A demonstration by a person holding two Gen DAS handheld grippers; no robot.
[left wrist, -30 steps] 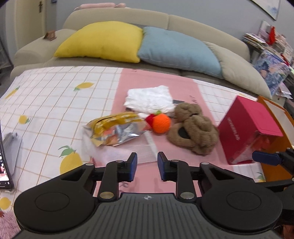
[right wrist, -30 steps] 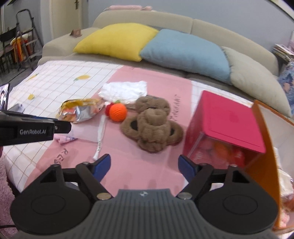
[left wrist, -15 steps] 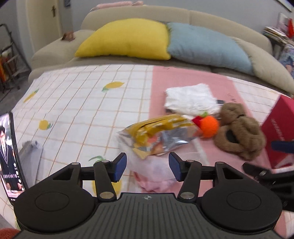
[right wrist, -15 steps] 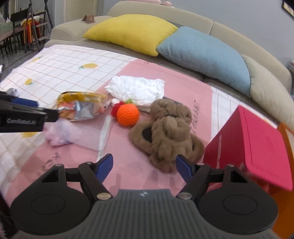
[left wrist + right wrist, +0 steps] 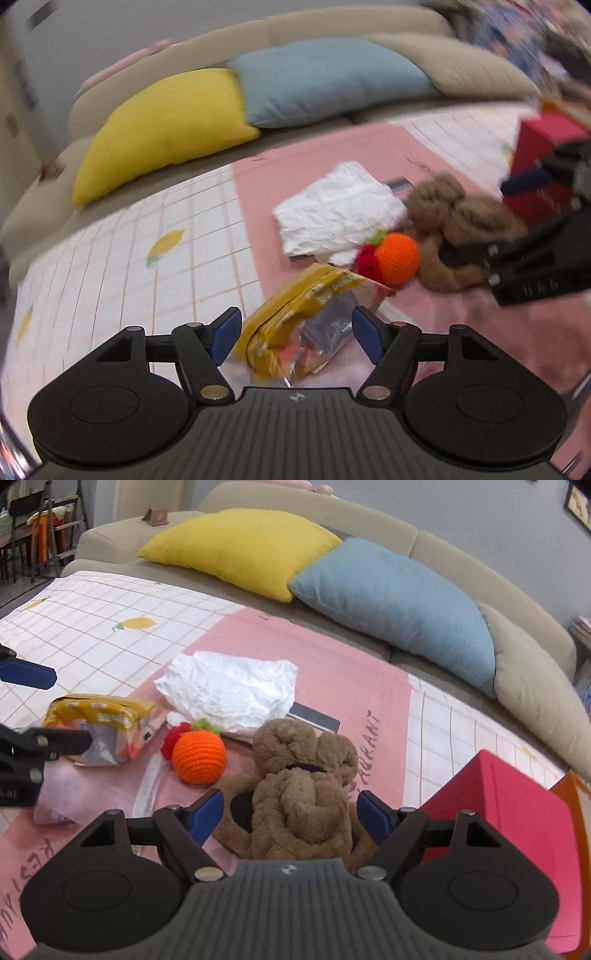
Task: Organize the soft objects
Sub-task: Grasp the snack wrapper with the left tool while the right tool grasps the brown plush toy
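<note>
A: Through the left wrist camera, we see the left gripper (image 5: 295,334) with its jaws spread wide; they have just been opening. The yellow-and-silver snack bag (image 5: 303,325) lies between the blue pads without either pad pressing on it.

B: Agreed, there is a gap on each side. Beyond the bag we see the orange crocheted ball (image 5: 397,258) with a red bit beside it, touching the bag's far end, and the crumpled white cloth (image 5: 338,208) behind that.

A: The brown plush toy (image 5: 461,229) lies to the right of the ball, and the right gripper's dark body crosses in front of it at the picture's edge. This view is blurred, so we cannot say much about the red box (image 5: 543,155).

B: Now the right wrist camera. The right gripper (image 5: 290,814) has its jaws standing well apart, and the brown plush toy (image 5: 303,794) sits between them. We see no pad pressing on the plush.

A: The orange crocheted ball (image 5: 199,755) rests just left of the plush, with the snack bag (image 5: 99,723) farther left and the left gripper's pad tip above it.

B: As for containers, the red box (image 5: 513,812) stands at the right beside the plush, closed on the sides we see, its contents hidden. An orange box (image 5: 574,797) peeks out behind it; we cannot tell what is inside.
</note>
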